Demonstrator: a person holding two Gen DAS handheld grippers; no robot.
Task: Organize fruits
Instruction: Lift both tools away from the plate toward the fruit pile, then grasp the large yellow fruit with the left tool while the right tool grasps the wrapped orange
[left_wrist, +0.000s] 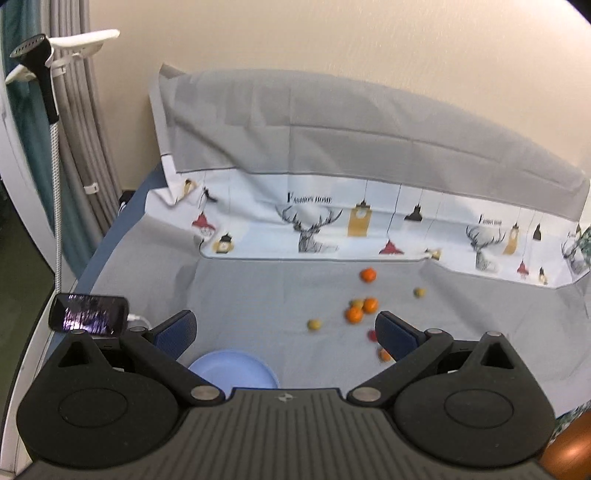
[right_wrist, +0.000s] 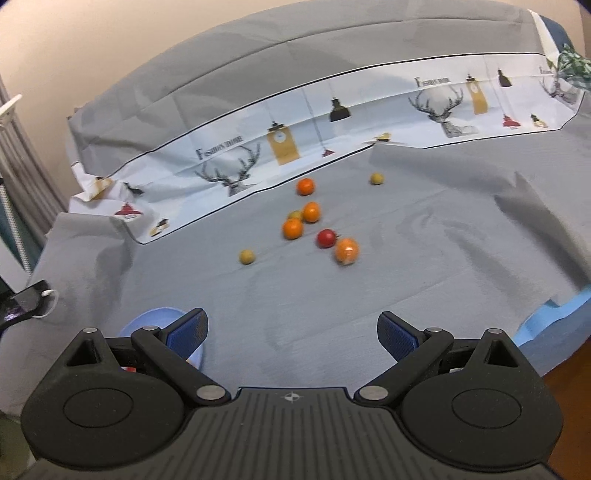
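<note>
Small fruits lie scattered on a grey cloth: several oranges (right_wrist: 293, 228), a red fruit (right_wrist: 326, 237), and three yellow-green fruits (right_wrist: 246, 256). In the left wrist view the same oranges (left_wrist: 354, 314) and a yellow-green fruit (left_wrist: 314, 325) lie ahead. A light blue bowl (left_wrist: 233, 370) sits just under my left gripper (left_wrist: 286, 330), which is open and empty. My right gripper (right_wrist: 291, 332) is open and empty, well short of the fruits; the blue bowl (right_wrist: 155, 319) is at its left finger.
A phone (left_wrist: 88, 319) with a white cable lies at the table's left edge. A printed deer-pattern cloth (right_wrist: 280, 147) rises at the back against the wall. A blue sheet (right_wrist: 554, 317) lies at the right edge. A garment steamer (left_wrist: 48, 92) stands to the left.
</note>
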